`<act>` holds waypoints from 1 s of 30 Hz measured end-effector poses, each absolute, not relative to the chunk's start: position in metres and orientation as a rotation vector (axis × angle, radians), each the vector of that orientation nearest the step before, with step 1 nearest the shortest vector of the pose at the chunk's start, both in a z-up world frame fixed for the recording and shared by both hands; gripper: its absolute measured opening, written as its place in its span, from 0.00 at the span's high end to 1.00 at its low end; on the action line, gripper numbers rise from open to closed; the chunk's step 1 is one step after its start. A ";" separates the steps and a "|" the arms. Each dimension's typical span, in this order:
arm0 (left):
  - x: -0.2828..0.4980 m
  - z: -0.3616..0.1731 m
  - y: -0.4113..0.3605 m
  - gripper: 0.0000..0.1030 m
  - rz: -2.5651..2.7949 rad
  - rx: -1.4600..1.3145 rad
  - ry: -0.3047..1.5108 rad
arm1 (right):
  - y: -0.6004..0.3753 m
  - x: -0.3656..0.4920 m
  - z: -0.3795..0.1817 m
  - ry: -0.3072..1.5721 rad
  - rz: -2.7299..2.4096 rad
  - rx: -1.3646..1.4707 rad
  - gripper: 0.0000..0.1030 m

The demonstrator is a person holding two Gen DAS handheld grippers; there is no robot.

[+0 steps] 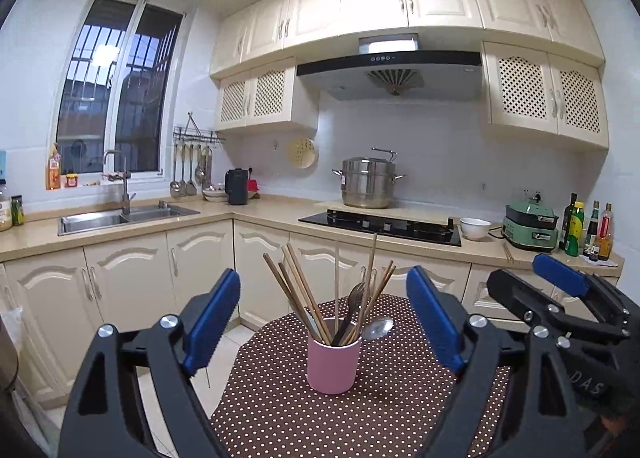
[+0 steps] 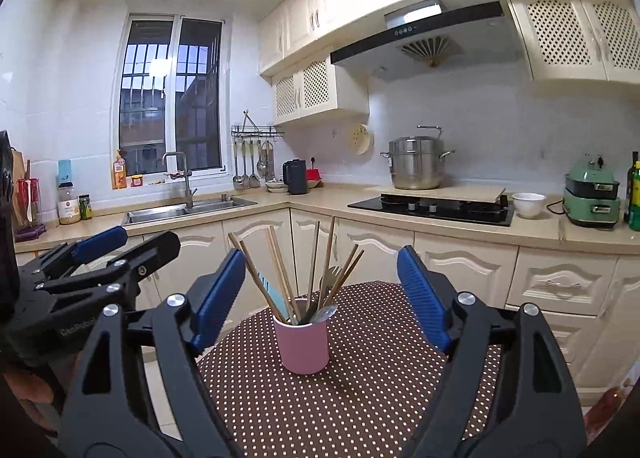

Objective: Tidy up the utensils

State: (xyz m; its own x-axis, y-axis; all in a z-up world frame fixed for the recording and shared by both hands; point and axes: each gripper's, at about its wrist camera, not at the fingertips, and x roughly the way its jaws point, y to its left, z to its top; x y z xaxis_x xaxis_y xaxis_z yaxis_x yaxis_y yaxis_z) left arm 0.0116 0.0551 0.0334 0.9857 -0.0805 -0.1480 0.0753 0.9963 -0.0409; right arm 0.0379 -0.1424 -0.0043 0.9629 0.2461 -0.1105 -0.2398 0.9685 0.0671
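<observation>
I saw the pink cup upright on the dotted table, holding splayed wooden chopsticks, a dark fork and a spoon.

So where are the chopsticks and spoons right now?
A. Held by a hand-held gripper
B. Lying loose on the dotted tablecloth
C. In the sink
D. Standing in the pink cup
D: the chopsticks and a spoon stand in the pink cup on the dotted tablecloth.
</observation>
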 end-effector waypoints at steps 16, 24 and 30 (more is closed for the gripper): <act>-0.034 0.045 0.047 0.18 -0.037 0.012 0.071 | -0.144 -0.006 0.001 0.091 0.217 0.039 0.22; -0.042 0.046 0.043 0.18 -0.034 0.022 0.044 | -0.148 -0.010 0.000 0.086 0.212 0.046 0.21; -0.042 0.042 0.042 0.19 -0.036 0.023 0.047 | -0.151 -0.009 -0.003 0.090 0.212 0.048 0.21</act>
